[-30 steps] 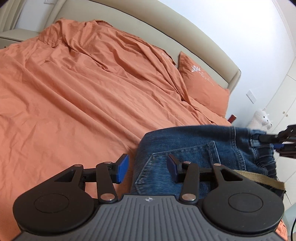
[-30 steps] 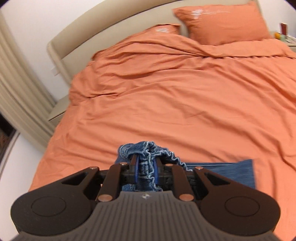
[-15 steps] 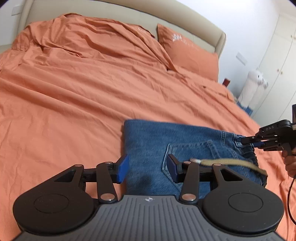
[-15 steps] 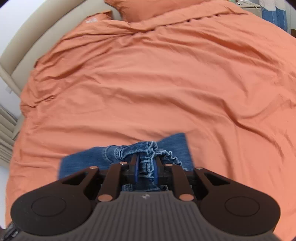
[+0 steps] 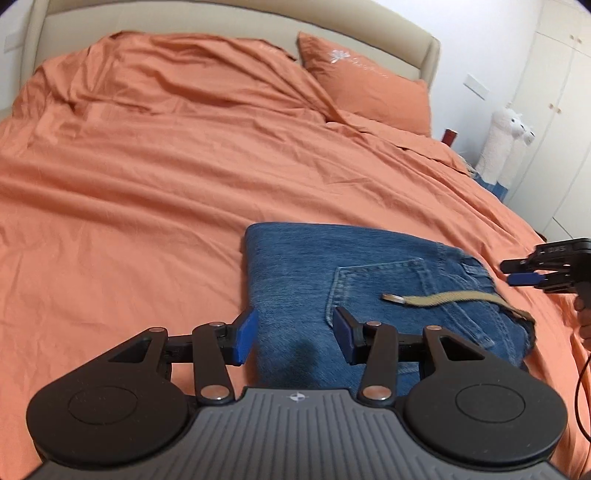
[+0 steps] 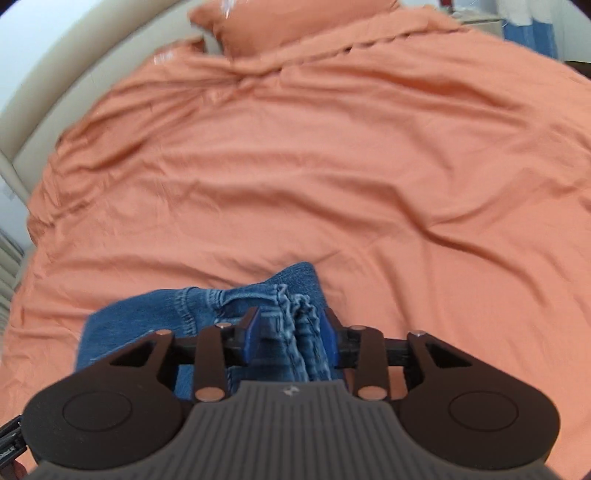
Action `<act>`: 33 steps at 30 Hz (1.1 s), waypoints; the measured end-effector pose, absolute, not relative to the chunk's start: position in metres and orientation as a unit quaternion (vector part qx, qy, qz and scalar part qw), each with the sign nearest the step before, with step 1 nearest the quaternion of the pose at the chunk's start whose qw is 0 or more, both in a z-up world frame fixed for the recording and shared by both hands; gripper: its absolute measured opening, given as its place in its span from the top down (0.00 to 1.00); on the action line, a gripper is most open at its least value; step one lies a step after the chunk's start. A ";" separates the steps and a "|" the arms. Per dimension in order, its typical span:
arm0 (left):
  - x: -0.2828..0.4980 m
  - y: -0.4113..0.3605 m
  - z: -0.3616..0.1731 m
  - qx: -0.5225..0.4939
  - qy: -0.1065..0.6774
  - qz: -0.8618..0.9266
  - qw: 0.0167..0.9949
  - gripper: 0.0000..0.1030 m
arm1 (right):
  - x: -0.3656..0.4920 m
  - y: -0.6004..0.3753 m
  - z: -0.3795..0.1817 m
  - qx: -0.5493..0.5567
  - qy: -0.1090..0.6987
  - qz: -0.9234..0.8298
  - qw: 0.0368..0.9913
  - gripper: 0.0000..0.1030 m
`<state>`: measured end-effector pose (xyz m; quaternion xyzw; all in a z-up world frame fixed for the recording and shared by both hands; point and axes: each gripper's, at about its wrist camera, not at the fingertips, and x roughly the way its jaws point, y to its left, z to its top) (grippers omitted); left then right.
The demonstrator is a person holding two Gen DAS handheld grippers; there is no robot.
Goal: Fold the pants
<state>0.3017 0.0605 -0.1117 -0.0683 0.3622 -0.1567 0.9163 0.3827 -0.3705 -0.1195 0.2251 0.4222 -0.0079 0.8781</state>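
Left wrist view: folded pants (image 5: 332, 280) on bed (image 5: 147, 192) | left gripper (image 5: 293, 334) jaws apart, empty | right gripper (image 6: 291, 338) jaws parted around waistband, apparently releasing | next: withdraw, check the fold.

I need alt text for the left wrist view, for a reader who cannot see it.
Folded blue jeans lie on an orange bed cover, back pocket up, with a tan drawstring across them. The left claw is open above their near edge; the right claw sits beyond their right end. An orange pillow leans against the beige headboard.
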 end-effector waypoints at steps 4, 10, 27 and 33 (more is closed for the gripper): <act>0.279 0.054 -0.096 -0.031 0.362 -0.183 0.914 0.48 | 0.318 -0.382 -0.111 0.282 0.387 -0.030 0.877 0.54; 0.243 0.043 -0.090 0.040 0.385 -0.207 0.898 0.39 | 0.248 -0.395 -0.144 0.406 0.353 -0.042 0.842 0.52; 0.223 0.025 -0.144 0.122 0.446 -0.152 0.874 0.72 | 0.256 -0.405 -0.195 0.521 0.343 0.019 0.781 0.70; 0.216 0.027 -0.137 0.137 0.430 -0.115 0.885 0.81 | 0.245 -0.404 -0.169 0.504 0.306 0.045 0.806 0.90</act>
